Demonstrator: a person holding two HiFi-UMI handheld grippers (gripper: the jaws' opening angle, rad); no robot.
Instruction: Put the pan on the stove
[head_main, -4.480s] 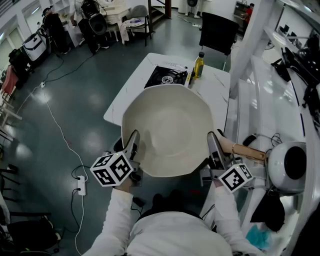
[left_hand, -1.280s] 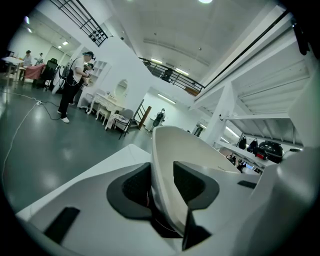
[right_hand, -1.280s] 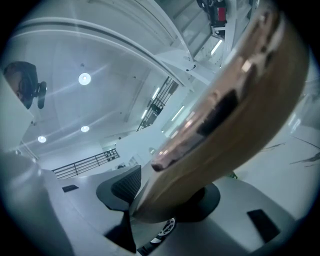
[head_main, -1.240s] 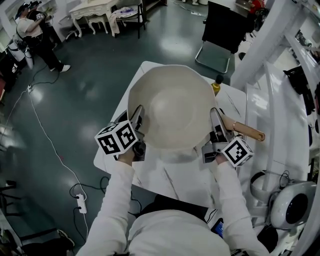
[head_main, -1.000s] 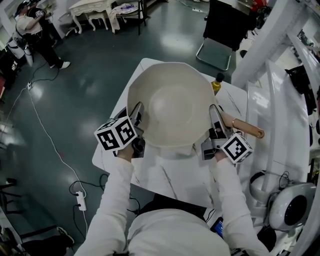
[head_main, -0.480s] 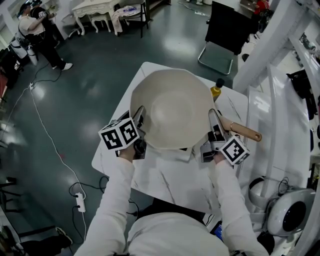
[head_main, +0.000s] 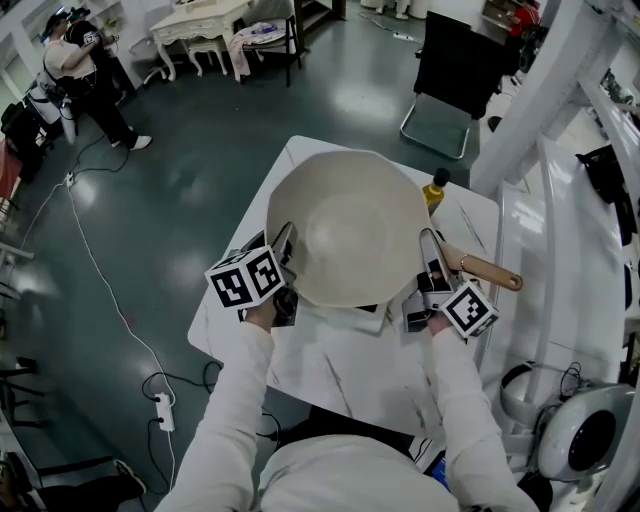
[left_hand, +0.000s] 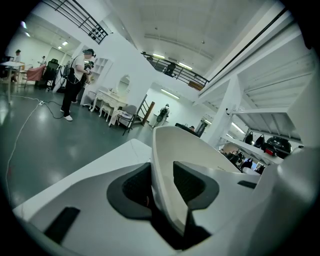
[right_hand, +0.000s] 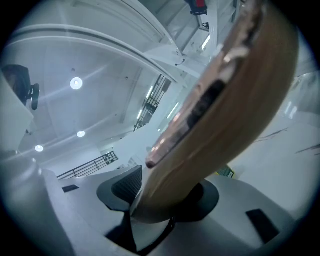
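White table (head_main: 340, 365) at frame centre lies under the pan (head_main: 350, 225), left hand-held gripper (head_main: 283, 240) clamped on its rim, right hand-held gripper (head_main: 432, 252) clamped on its wooden handle (head_main: 490, 272), yellow bottle (head_main: 434, 188) at its upper-right edge.

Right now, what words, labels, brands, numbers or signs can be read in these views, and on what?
No legible text in any view.
Marker cube on the left hand-held gripper, marker cube on the right hand-held gripper: black-and-white square patterns, no letters.
Pan: no print visible.
Bottle: any label too small to read.
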